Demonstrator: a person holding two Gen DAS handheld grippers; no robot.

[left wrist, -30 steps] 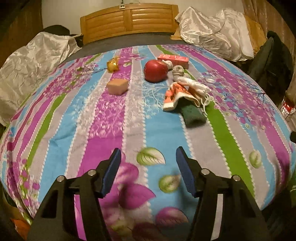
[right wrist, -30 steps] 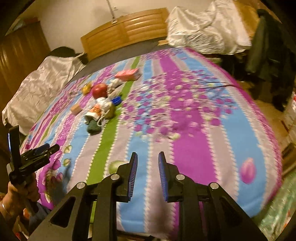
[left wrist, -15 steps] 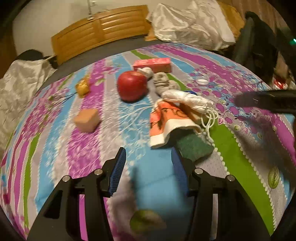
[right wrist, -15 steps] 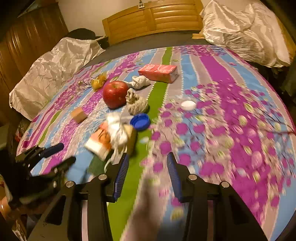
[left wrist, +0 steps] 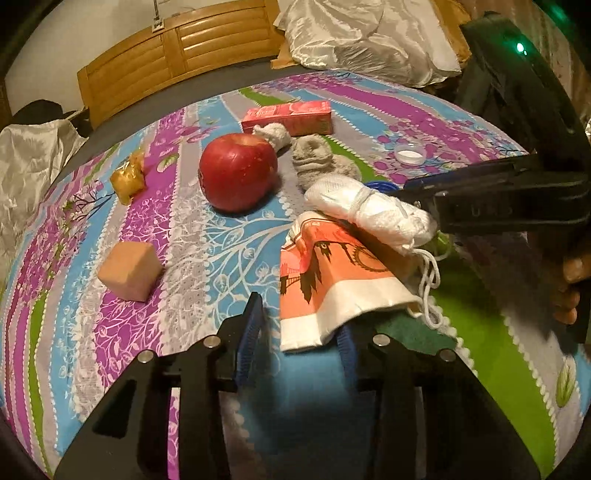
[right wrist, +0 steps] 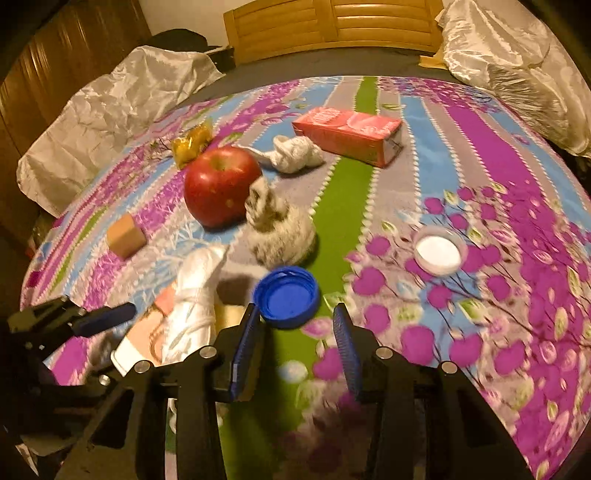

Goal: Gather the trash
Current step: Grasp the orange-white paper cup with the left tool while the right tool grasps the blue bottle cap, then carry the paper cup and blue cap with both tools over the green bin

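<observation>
Trash lies on a striped bedspread. My left gripper [left wrist: 300, 334] is open, its fingers at the near edge of an orange-and-white paper bag [left wrist: 328, 284] with a white tied bundle [left wrist: 369, 210] on top and a green pad [left wrist: 410, 328] under it. My right gripper [right wrist: 297, 332] is open just in front of a blue bottle cap [right wrist: 287, 297]; it shows as a dark shape [left wrist: 491, 195] in the left wrist view. A white cap [right wrist: 439, 255], two grey crumpled tissues [right wrist: 280, 229], a pink carton [right wrist: 347, 134] and a yellow wrapper [right wrist: 192, 144] lie around.
A red apple [right wrist: 219, 184] and a tan cube [right wrist: 125, 234] sit left of the trash. Silver bedding [right wrist: 110, 110] is heaped at the left and far right, with a wooden headboard [right wrist: 332, 22] behind. The left gripper shows at the lower left [right wrist: 74, 321].
Both grippers have moved forward over the bed toward the pile. The left now reaches the paper bag and the right reaches the blue cap. Both have stayed open.
</observation>
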